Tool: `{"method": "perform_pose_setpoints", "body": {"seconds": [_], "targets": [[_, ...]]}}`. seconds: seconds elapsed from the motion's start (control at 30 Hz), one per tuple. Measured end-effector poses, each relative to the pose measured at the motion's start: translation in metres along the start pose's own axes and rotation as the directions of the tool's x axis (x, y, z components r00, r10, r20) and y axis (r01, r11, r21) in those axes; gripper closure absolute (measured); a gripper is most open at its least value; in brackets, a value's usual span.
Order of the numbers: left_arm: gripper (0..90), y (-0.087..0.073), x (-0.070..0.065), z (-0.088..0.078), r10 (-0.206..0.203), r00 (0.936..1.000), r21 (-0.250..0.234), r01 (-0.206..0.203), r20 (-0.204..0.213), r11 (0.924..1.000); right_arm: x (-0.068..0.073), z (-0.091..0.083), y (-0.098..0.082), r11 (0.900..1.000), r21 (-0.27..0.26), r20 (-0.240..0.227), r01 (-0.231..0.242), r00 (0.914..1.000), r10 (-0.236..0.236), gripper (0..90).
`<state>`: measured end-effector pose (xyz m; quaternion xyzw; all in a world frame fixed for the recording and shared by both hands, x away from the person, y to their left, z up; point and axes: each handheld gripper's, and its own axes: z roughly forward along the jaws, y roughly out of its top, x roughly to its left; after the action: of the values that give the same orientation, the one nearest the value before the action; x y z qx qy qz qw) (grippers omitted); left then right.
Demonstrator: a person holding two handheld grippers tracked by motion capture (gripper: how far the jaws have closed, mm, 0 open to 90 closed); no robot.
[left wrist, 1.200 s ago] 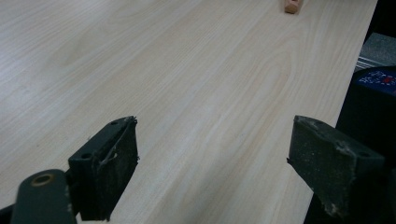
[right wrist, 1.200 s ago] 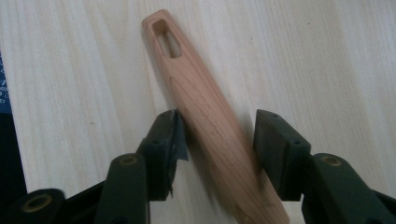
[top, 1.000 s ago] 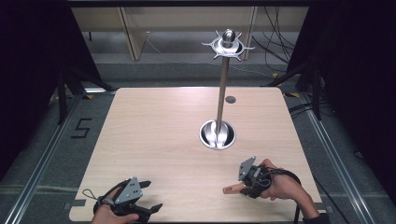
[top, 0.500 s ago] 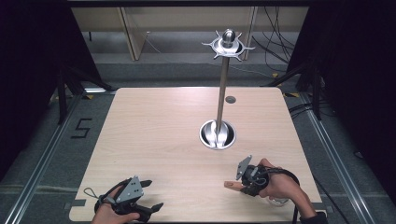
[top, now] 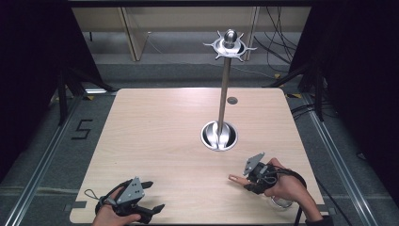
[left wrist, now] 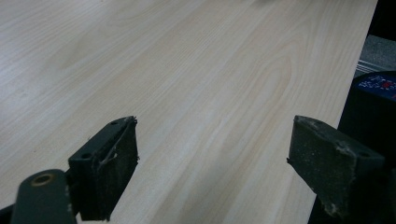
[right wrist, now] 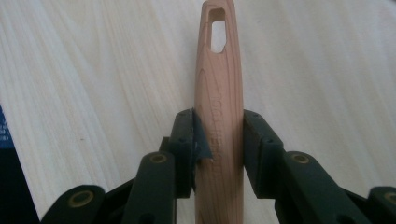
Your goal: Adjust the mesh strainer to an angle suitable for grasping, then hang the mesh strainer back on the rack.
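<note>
My right gripper [right wrist: 218,123] is shut on a wooden utensil handle [right wrist: 219,70] with a slot hole near its tip. In the high view, the right gripper [top: 248,180] sits near the table's front right, and the handle [top: 235,178] points left. A shiny metal part [top: 282,203] shows under the hand. A tall metal stand [top: 224,99] rises from a round base [top: 219,136] and has a ring of hooks [top: 229,45] at its top. My left gripper [top: 153,196] rests at the front left, open, with bare wood between its fingers [left wrist: 109,163].
The wooden table [top: 155,136] has a small dark disc [top: 232,100] behind the stand. Its front edge lies just below both hands. Rails and cables run along the floor on both sides. A "5" [top: 82,128] is marked on the floor at left.
The right gripper has shifted slightly with the handle, whose tip now lies a little farther from the front edge. The left gripper has stayed put.
</note>
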<state>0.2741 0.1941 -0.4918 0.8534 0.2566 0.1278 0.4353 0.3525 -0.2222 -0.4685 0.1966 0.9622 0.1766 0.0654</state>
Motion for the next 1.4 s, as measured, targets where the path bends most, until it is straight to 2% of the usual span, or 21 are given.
{"method": "perform_pose_setpoints", "body": {"seconds": [0.03, 0.2, 0.27, 0.33, 0.37, 0.47, 0.57, 0.63, 0.7, 0.77, 0.8, 0.83, 0.9, 1.0, 1.03, 1.1, 1.2, 1.27, 1.3, 1.37, 1.4], "targets": [[15.3, 0.0, -0.002, 0.0, -0.001, 1.0, -0.003, 0.001, 0.005, 1.0, -0.001, -0.008, -0.004, 0.998, -0.03, 0.004, -0.046, 0.9989, 0.046, 68.4], [15.3, 0.0, -0.001, -0.002, 0.002, 1.0, 0.007, -0.002, 0.009, 1.0, -0.004, -0.018, -0.009, 0.994, -0.093, 0.008, -0.062, 0.998, 0.063, 68.5], [15.3, 0.0, -0.001, -0.002, 0.005, 1.0, 0.006, -0.005, 0.003, 1.0, -0.009, -0.023, -0.011, 0.983, -0.168, 0.015, -0.074, 0.9969, 0.077, 68.6], [15.3, 0.0, -0.001, -0.002, 0.002, 1.0, -0.006, -0.002, -0.004, 1.0, -0.008, -0.026, -0.012, 0.979, -0.171, 0.016, -0.109, 0.9934, 0.114, 68.6], [15.3, 0.001, 0.0, -0.002, 0.004, 1.0, 0.005, -0.004, -0.004, 1.0, -0.008, -0.031, -0.013, 0.974, -0.176, 0.031, -0.142, 0.9882, 0.15, 68.6], [15.3, 0.0, -0.001, -0.001, 0.004, 1.0, 0.0, -0.004, 0.005, 1.0, -0.015, -0.041, -0.019, 0.952, -0.271, 0.006, -0.141, 0.989, 0.148, 68.7], [15.3, 0.001, 0.0, -0.001, 0.009, 1.0, -0.002, -0.009, -0.004, 1.0, -0.017, -0.046, -0.021, 0.946, -0.294, -0.006, -0.139, 0.9897, 0.143, 68.8], [15.3, 0.001, 0.0, 0.0, 0.011, 0.9999, 0.01, -0.011, -0.004, 0.9999, -0.016, -0.053, -0.023, 0.929, -0.332, -0.036, -0.164, 0.9862, 0.161, 69.0], [15.3, 0.001, 0.001, 0.0, 0.015, 0.9999, 0.004, -0.015, -0.006, 0.9999, -0.017, -0.056, -0.024, 0.929, -0.331, -0.049, -0.168, 0.9857, 0.161, 69.0], [15.3, 0.001, -0.001, -0.001, 0.013, 0.9999, 0.011, -0.013, 0.004, 0.9999, -0.018, -0.059, -0.026, 0.917, -0.36, -0.053, -0.174, 0.9847, 0.166, 69.1], [15.3, 0.001, -0.001, -0.002, 0.016, 0.9999, 0.014, -0.016, 0.002, 0.9998, -0.019, -0.063, -0.028, 0.904, -0.383, -0.063, -0.19, 0.9817, 0.179, 69.2], [15.3, 0.001, -0.001, -0.002, 0.01, 0.9999, 0.013, -0.01, 0.01, 0.9999, -0.019, -0.063, -0.028, 0.904, -0.383, -0.063, -0.19, 0.9817, 0.179, 69.2], [15.3, 0.001, 0.0, -0.002, 0.018, 0.9998, 0.016, -0.018, 0.004, 0.9997, -0.02, -0.065, -0.029, 0.891, -0.407, -0.076, -0.203, 0.9792, 0.188, 69.3], [15.3, 0.0, -0.001, -0.001, 0.004, 1.0, 0.006, -0.004, 0.008, 1.0, -0.02, -0.067, -0.03, 0.888, -0.416, -0.067, -0.198, 0.98, 0.187, 69.4], [15.3, 0.0, -0.001, 0.0, 0.003, 1.0, -0.003, -0.003, 0.002, 1.0, -0.022, -0.069, -0.03, 0.879, -0.439, -0.064, -0.184, 0.9828, 0.173, 69.6], [15.3, 0.0, 0.0, -0.001, 0.024, 0.9997, 0.009, -0.024, -0.004, 0.9997, -0.021, -0.072, -0.03, 0.871, -0.446, -0.084, -0.207, 0.9783, 0.19, 69.7], [15.3, 0.0, 0.0, -0.002, 0.015, 0.9999, 0.011, -0.015, 0.002, 0.9998, -0.022, -0.075, -0.03, 0.863, -0.464, -0.081, -0.201, 0.9796, 0.184, 69.8], [15.3, 0.0, -0.001, -0.003, 0.013, 0.9999, 0.013, -0.013, -0.003, 0.9998, -0.023, -0.079, -0.029, 0.842, -0.502, -0.078, -0.197, 0.9802, 0.182, 70.2], [15.3, -0.001, -0.001, -0.002, 0.006, 1.0, -0.001, -0.006, -0.002, 1.0, -0.023, -0.081, -0.029, 0.84, -0.503, -0.094, -0.205, 0.9787, 0.183, 70.3], [15.3, -0.001, -0.001, -0.002, 0.01, 0.9999, -0.003, -0.01, -0.004, 0.9999, -0.023, -0.084, -0.027, 0.822, -0.531, -0.096, -0.206, 0.9783, 0.184, 70.4], [15.3, -0.001, -0.001, -0.002, 0.01, 0.9999, -0.003, -0.01, -0.004, 0.9999, -0.023, -0.084, -0.027, 0.822, -0.531, -0.096, -0.206, 0.9783, 0.184, 70.4]]}}
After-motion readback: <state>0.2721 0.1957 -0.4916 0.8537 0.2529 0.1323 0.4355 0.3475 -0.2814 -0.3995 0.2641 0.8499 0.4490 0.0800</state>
